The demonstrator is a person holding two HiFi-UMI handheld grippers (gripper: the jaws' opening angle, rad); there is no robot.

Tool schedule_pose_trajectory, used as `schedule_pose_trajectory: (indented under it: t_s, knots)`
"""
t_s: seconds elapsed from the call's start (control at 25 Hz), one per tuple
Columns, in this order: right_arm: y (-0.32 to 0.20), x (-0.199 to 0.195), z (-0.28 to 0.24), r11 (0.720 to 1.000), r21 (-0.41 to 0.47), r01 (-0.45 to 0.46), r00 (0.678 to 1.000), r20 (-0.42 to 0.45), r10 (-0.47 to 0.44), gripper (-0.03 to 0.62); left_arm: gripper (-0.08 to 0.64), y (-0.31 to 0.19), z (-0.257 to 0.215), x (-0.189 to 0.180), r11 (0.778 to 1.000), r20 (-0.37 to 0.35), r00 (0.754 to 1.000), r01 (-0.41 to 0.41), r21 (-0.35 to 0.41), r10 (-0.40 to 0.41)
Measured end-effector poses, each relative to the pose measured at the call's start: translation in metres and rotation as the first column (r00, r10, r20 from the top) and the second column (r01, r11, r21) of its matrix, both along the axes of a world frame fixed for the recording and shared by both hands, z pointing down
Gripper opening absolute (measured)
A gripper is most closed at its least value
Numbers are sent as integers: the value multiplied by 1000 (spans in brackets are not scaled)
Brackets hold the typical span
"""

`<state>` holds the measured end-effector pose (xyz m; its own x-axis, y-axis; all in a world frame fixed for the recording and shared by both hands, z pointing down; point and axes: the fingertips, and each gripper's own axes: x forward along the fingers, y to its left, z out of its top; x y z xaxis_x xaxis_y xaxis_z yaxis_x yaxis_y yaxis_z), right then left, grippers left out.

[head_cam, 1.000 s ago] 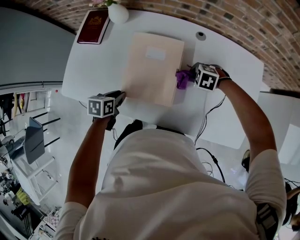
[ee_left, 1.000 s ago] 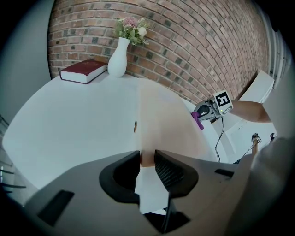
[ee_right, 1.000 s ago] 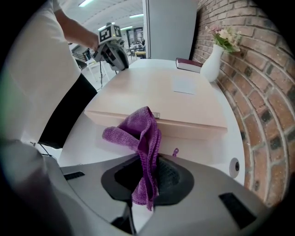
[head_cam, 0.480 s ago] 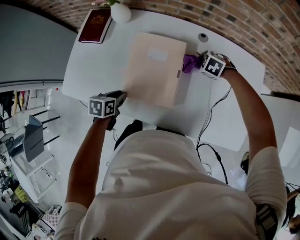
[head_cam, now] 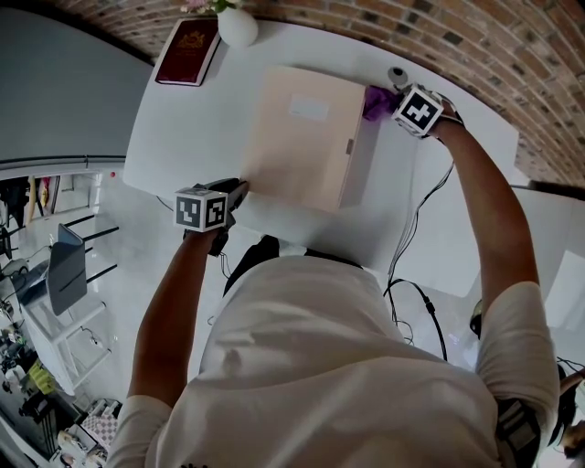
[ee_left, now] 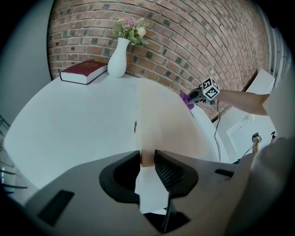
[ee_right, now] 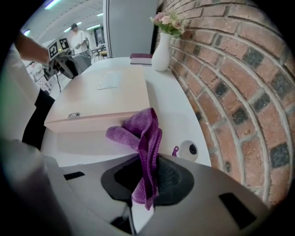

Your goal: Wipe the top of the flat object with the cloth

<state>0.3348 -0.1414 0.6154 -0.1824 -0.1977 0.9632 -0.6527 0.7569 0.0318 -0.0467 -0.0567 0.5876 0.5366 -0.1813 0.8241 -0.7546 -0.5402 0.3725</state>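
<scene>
A flat beige box lies in the middle of the white table. My left gripper is shut on its near left corner; the left gripper view shows the box edge pinched between the jaws. My right gripper is shut on a purple cloth, which hangs at the box's far right corner. In the right gripper view the cloth droops from the gripper against the box edge.
A dark red book and a white vase with flowers stand at the table's far left, by the brick wall. A small white round device sits just beyond the cloth. Cables hang off the table's right side.
My right gripper has carried the purple cloth from the box's right side up towards its far right corner. The left gripper has stayed put on the near left corner.
</scene>
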Motion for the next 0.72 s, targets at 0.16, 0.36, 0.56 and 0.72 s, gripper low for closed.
schedule_pose_trajectory:
  t_s: [0.16,0.36,0.56,0.72]
  knots:
    - [-9,3,1,998,2,-68,997,20,68,83,114,0,0,0,1000,2,1000,1,-1,-1]
    - [-17,6,1,991,19,-131,990,53,130,83,114,-2,2,0,1000,8,1000,2,1,-2]
    - [-20,9,-4,985,47,-166,984,79,162,83,114,-1,2,0,1000,16,1000,-2,3,2]
    - [-12,14,-8,980,52,-190,979,77,186,84,114,0,2,0,1000,20,1000,-4,3,4]
